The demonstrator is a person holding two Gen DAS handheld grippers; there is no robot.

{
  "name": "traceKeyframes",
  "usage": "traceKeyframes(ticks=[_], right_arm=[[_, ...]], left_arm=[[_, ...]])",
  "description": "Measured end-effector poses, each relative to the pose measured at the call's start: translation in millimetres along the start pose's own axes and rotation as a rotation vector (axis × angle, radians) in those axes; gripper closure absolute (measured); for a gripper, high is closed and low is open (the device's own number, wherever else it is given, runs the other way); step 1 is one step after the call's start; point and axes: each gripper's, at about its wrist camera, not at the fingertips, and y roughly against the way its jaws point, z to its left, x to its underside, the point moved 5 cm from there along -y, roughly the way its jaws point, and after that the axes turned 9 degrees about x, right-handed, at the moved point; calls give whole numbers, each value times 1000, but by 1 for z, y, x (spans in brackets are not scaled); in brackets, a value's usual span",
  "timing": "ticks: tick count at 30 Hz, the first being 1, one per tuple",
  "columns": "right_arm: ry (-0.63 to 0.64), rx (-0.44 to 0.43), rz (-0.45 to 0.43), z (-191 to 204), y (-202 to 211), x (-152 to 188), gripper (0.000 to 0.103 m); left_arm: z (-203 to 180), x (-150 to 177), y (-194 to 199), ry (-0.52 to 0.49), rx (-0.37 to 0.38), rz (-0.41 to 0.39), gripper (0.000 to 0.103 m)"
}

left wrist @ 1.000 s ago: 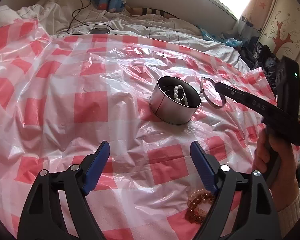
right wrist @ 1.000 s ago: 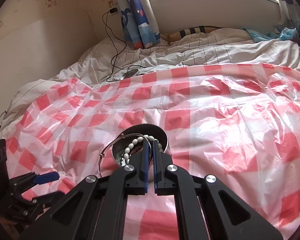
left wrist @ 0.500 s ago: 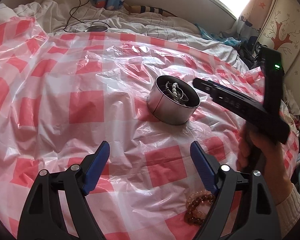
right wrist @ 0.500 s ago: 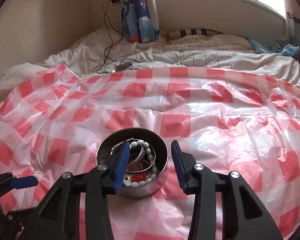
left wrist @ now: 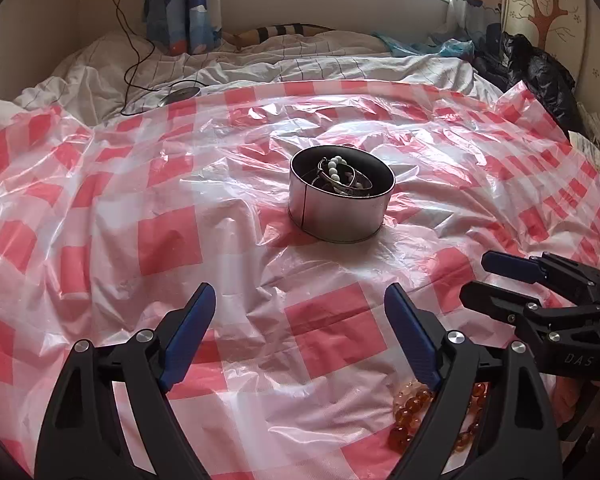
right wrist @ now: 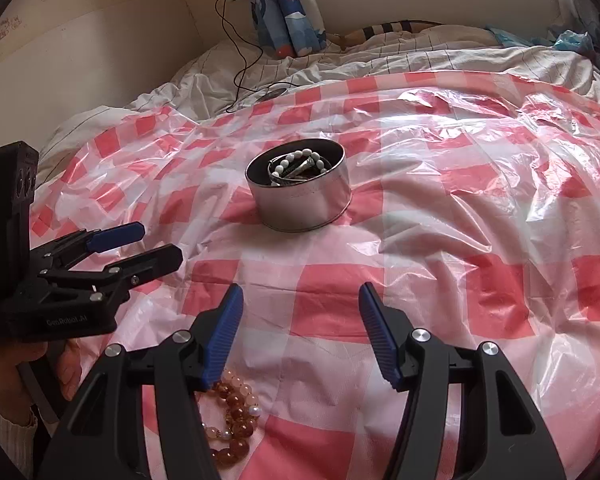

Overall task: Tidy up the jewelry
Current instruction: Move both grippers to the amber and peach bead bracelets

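With white beads and bangles already in the round tin mid-bed, only the amber bead bracelet remains on the checked sheet, under both empty hand-held grippers, left and right, jaws spreading.

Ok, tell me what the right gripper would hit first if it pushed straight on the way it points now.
Probably the bare checked plastic sheet: the right gripper, jaws opening and empty, points down at it short of the metal tin. The amber bead bracelet lies left of that line. Depth is hard to judge.
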Motion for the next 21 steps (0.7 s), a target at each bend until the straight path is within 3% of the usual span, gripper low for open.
traceKeyframes(ticks=[21], right_arm=[[117,2,26,21,4,6,37]], left_arm=[[-15,2,0,-106,-53,-2,16]])
